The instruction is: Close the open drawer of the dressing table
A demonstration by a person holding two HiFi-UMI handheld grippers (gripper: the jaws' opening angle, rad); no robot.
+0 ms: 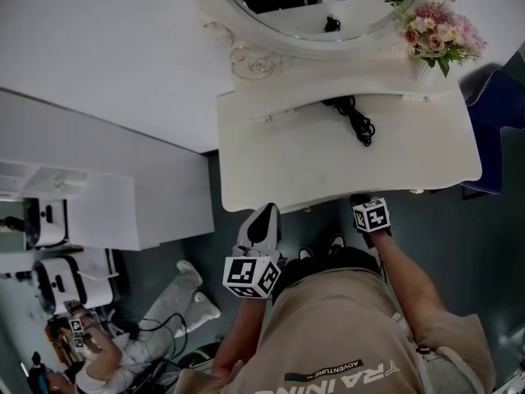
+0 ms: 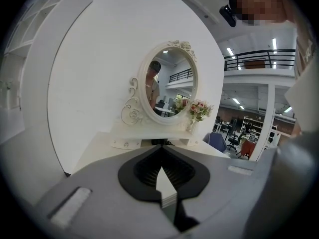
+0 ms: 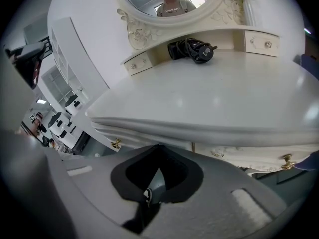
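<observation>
Left gripper (image 2: 160, 156) and right gripper (image 3: 157, 158) each have their jaws pressed together on nothing, and both are held just off the near edge of the dressing table (image 1: 287, 167). Under that edge the two front drawers (image 3: 239, 151) — one brass knob (image 3: 115, 144) on each — look flush, with no gap, so the closing seems done; little appears left but to draw back. Farther off are two small drawers (image 3: 137, 63) below one mirror (image 1: 287, 23), one black cord (image 1: 354, 117) and one bouquet (image 1: 439, 33).
</observation>
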